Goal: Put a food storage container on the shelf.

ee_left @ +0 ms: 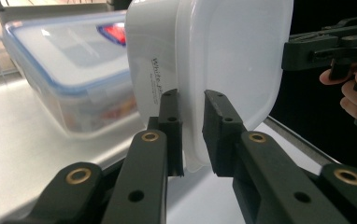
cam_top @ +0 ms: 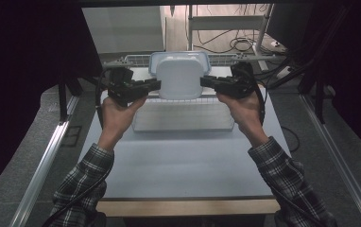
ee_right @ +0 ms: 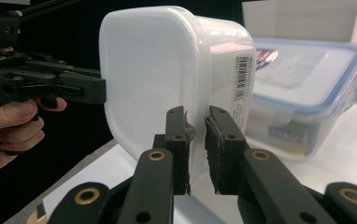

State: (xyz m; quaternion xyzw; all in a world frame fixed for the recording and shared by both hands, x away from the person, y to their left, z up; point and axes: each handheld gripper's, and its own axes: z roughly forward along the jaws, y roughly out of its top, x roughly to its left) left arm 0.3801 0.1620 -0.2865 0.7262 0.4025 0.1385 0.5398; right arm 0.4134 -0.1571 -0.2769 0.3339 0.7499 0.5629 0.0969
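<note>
While both tools pinch the white tub [cam_top: 179, 77] rim, left tool [cam_top: 156, 85] at 9 o'clock, right tool [cam_top: 203, 82] at 3, keep hands level, lifting evenly.

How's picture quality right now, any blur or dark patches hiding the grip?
High view: dark at both sides, soft overall, white container bright but readable. Left gripper view: jaws sharp, blue-rimmed box behind is blurred. Right gripper view: left gripper sits against black background; barcode label legible.
</note>
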